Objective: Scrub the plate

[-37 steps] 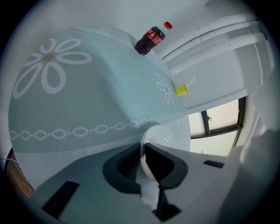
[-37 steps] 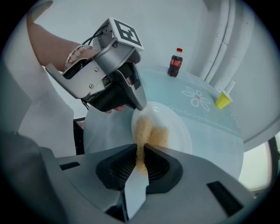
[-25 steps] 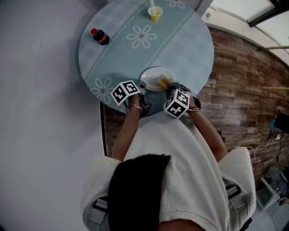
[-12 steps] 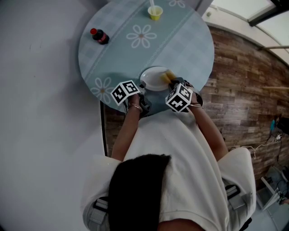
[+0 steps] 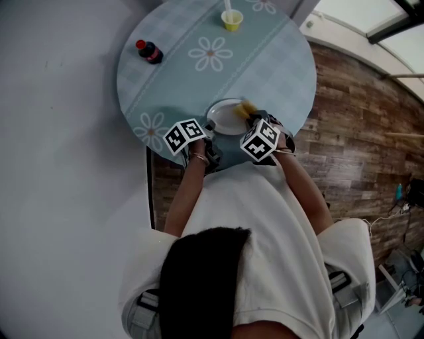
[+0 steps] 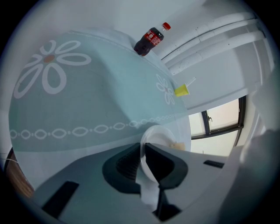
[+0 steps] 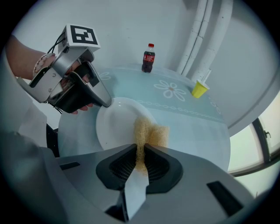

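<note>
Tabletop: round, pale blue, flowered.
Plate: white, at the near edge.
Left hand-held gripper: clamped on plate rim.
Right hand-held gripper: pinched sponge, which lay on plate's right side.
Beyond: bottle, yellow cup.

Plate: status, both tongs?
Left tongs shut on plate rim. Right tongs shut on scouring pad, pad at plate's edge. Bottle, cup well clear.

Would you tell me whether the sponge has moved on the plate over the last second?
Yes. The sponge, pinched in the right gripper's jaws, has slid away from the person, from the plate's near right part to its far right rim.
</note>
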`<state>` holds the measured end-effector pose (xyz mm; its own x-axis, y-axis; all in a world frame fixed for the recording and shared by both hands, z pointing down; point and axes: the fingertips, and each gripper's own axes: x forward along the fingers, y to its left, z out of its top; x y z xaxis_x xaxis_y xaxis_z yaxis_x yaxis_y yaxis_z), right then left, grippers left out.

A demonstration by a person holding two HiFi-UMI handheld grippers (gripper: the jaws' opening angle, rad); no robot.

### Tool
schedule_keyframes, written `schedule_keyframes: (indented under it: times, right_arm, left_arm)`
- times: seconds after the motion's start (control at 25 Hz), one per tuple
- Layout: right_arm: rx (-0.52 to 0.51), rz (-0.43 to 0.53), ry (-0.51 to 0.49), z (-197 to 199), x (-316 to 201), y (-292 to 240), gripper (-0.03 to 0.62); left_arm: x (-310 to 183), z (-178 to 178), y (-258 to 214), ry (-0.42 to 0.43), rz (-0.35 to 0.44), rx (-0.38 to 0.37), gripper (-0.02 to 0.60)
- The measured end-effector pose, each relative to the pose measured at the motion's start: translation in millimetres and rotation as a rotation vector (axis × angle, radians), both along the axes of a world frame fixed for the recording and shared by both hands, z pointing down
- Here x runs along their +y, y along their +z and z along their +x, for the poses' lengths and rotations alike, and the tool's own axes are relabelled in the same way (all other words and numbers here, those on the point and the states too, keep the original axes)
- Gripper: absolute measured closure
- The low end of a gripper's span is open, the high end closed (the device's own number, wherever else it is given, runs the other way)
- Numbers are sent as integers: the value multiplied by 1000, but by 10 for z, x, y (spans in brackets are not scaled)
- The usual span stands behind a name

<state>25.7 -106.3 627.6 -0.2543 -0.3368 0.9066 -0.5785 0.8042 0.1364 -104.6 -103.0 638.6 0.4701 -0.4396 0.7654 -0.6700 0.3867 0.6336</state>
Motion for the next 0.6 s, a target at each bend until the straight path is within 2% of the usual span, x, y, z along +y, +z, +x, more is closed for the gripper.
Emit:
schedule_keyframes:
  times: [0.4,0.6]
  right_arm:
    - [-20,-6,6,-170,-142,59,531]
    - [-27,-11,-2,-241,-179,74,531]
  left_arm:
    - [5,10,13,-10,-9,42,534]
    - [4,7,16,3,-6,34,534]
